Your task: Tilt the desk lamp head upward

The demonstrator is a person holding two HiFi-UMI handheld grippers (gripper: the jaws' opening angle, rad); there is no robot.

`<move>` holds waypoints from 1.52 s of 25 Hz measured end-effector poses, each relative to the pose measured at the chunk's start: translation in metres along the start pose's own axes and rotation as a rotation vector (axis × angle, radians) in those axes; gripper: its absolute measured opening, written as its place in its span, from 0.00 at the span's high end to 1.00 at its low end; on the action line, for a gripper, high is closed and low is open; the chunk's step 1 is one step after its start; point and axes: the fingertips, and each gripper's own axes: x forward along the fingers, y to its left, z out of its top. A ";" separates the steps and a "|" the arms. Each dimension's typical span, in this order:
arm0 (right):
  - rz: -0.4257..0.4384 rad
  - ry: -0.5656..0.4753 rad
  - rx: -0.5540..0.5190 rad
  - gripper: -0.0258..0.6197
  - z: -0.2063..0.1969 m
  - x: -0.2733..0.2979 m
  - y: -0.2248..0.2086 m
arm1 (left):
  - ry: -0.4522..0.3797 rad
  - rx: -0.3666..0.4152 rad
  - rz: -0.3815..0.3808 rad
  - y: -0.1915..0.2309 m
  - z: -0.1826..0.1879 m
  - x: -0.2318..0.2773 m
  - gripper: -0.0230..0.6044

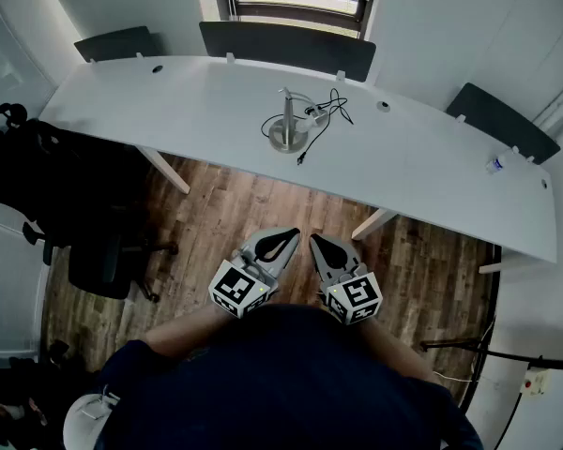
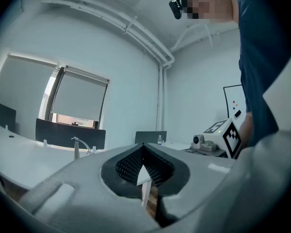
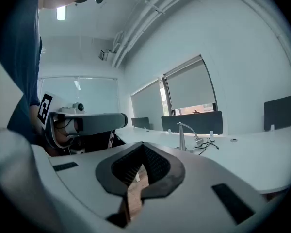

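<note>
A slim silver desk lamp [image 1: 287, 127] stands on a round base near the middle of the long white desk [image 1: 432, 167], its small head [image 1: 317, 114] bent low to the right beside a black cable. Both grippers are close to the person's body above the wooden floor, well short of the desk. My left gripper [image 1: 292, 233] is shut and holds nothing. Beside it my right gripper [image 1: 314, 239] is shut and empty too. In the left gripper view the lamp [image 2: 76, 148] shows far off past the closed jaws [image 2: 143, 145]. The right gripper view shows the lamp [image 3: 181, 136] beyond its closed jaws [image 3: 142, 144].
A black office chair [image 1: 103, 256] and dark bags [image 1: 38, 172] stand at the left. Dark divider panels [image 1: 286, 47] line the desk's far edge. A small bottle [image 1: 494, 164] sits at the desk's right end. White desk legs [image 1: 164, 169] reach the floor.
</note>
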 end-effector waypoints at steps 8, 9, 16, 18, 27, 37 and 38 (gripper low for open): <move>0.006 0.004 -0.007 0.95 0.000 0.001 -0.001 | 0.003 -0.002 0.015 0.002 -0.002 0.001 0.95; 0.009 0.004 -0.008 0.95 0.000 0.001 -0.001 | 0.002 -0.001 0.016 0.002 -0.002 0.002 0.95; 0.043 0.004 -0.019 0.94 0.001 -0.008 -0.008 | 0.008 -0.005 0.037 -0.006 0.000 0.013 0.95; 0.052 -0.005 -0.036 0.94 0.001 -0.011 -0.010 | 0.007 -0.004 0.055 -0.008 0.000 0.016 0.95; 0.070 -0.004 -0.028 0.94 -0.012 -0.019 -0.037 | 0.010 -0.026 0.129 -0.016 -0.015 0.030 0.95; 0.025 0.013 -0.084 0.94 0.003 0.039 -0.075 | -0.029 -0.046 0.124 0.055 -0.012 0.063 0.95; 0.015 0.014 -0.087 0.94 0.006 0.050 -0.081 | -0.032 -0.047 0.116 0.067 -0.011 0.068 0.95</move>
